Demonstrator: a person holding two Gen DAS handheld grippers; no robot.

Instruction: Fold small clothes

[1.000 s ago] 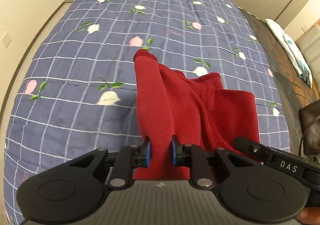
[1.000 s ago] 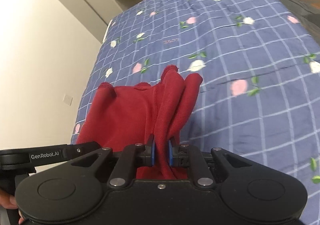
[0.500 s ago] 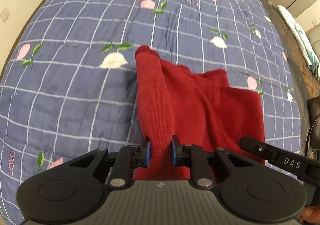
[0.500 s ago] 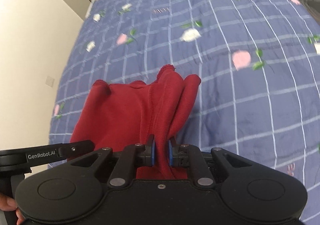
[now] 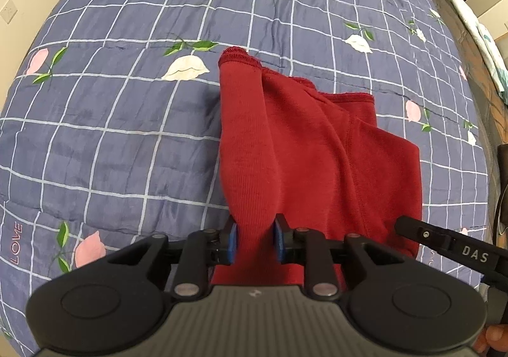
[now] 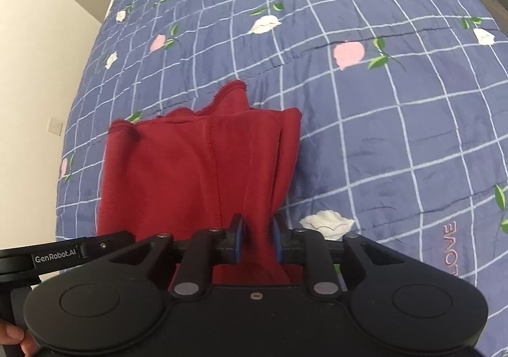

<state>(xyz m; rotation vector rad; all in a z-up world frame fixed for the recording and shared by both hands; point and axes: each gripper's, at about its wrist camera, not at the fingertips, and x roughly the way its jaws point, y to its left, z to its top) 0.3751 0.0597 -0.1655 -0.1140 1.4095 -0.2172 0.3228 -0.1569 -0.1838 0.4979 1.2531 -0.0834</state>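
On the quilt (image 5: 127, 134), red garment (image 5: 317, 150) lies bunched, creased.

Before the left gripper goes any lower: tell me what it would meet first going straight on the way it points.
The left gripper would most likely meet the red garment bunched between its jaws first, then the blue floral quilt beneath; depth is unclear.
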